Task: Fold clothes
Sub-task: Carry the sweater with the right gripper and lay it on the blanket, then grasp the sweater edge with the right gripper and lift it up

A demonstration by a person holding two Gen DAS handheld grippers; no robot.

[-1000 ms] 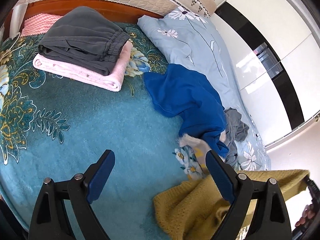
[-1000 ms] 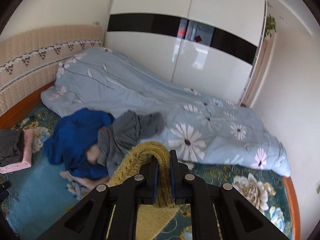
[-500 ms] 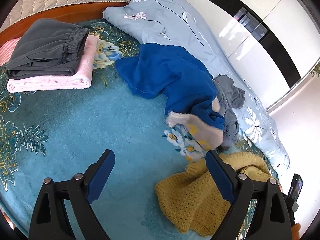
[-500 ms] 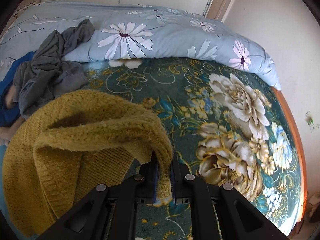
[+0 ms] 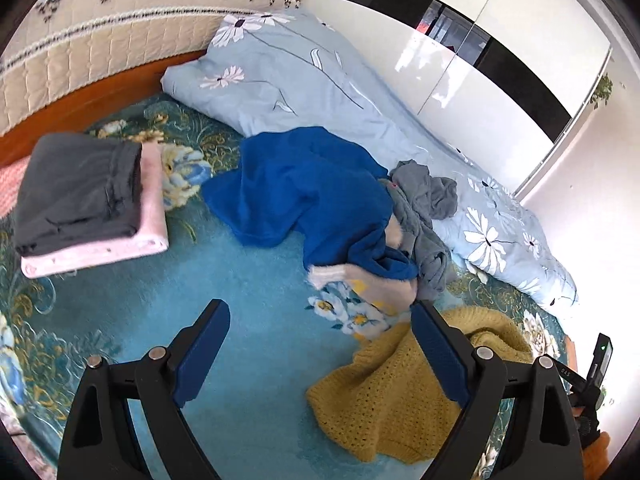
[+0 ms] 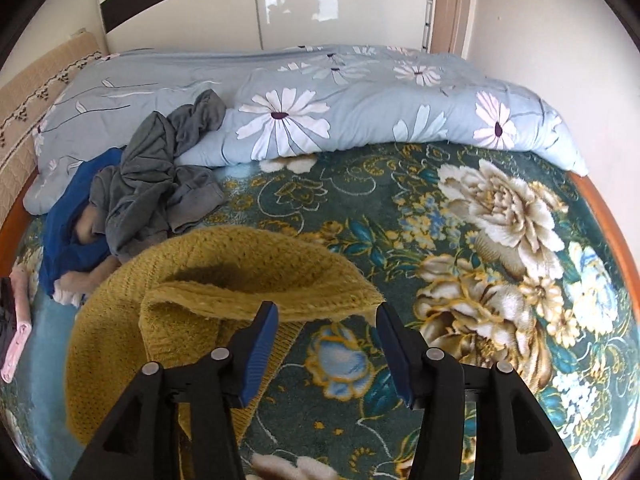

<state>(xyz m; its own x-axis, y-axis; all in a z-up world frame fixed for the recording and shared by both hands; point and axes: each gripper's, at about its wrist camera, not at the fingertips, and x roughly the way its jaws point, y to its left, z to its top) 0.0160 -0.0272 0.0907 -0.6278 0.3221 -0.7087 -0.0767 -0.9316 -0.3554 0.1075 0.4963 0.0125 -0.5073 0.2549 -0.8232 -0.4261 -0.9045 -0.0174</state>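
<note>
The mustard-yellow knitted sweater (image 6: pixel 168 320) lies crumpled on the teal plush bedspread with large flower pattern (image 6: pixel 460 248), and it serves here as the landmark. The right gripper (image 6: pixel 326 320) has its two blue-padded fingers spread apart with nothing between them; the raised fuzzy edge of the sweater lies just in front of them, close to the fingertips. The left gripper (image 5: pixel 320 320) is also spread wide and holds nothing; its right finger (image 5: pixel 438 354) stands in front of the sweater (image 5: pixel 380 400), so one cannot tell if it touches the knit.

Beyond the sweater, toward the headboard, lies a heap of unfolded clothes: a crumpled royal-blue fleece garment (image 5: pixel 312 184), a crumpled grey garment (image 6: pixel 156 184) against it, and a pale pink-beige fuzzy piece (image 5: pixel 380 284) under the blue one.

The left wrist view shows what the right wrist view shows only at its left edge: far from the sweater, near the quilted beige headboard (image 5: pixel 100 52), a folded dark grey garment with elastic waistband (image 5: pixel 76 192) rests on a folded pale pink garment (image 5: pixel 104 248). The right wrist view alone shows the wide flowered part of the bedspread to the right of the sweater. Behind the heap, a light blue duvet with white daisies (image 6: pixel 340 100) lies along the white glossy wardrobe (image 5: pixel 500 60).
</note>
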